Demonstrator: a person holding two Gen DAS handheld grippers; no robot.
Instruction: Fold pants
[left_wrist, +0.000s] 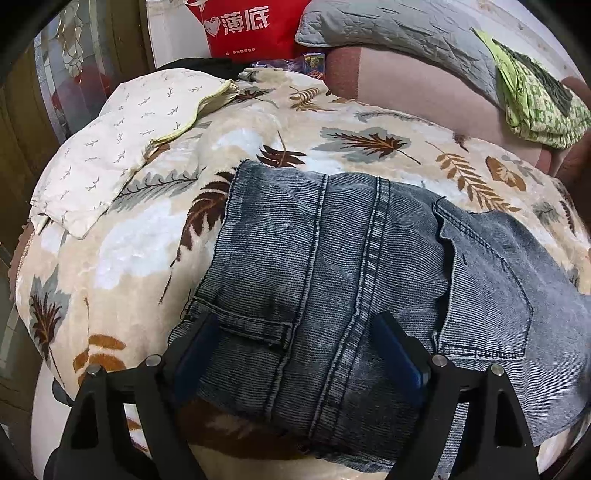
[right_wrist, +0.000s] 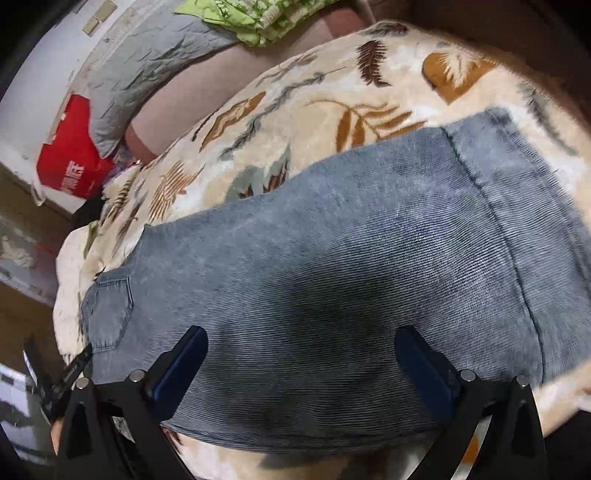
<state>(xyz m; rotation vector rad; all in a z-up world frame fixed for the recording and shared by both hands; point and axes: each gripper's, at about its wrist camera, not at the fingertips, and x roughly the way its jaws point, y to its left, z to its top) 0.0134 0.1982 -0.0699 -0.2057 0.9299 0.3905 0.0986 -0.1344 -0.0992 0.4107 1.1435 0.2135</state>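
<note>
Faded blue-grey jeans lie flat on a leaf-patterned blanket. The left wrist view shows their seat, with the centre seam and a back pocket. My left gripper hovers over that seat, jaws wide open. The denim lies under and between its fingers, and the pads do not press it. In the right wrist view the jeans stretch to the right as a folded leg, with a pocket at the left end. My right gripper stands open above the leg's near edge, holding nothing.
A cream pillowcase lies at the blanket's far left. Behind the blanket are a red bag, a grey quilted pillow and a green patterned cloth on a pink sheet. The blanket's near edge drops off just below the jeans.
</note>
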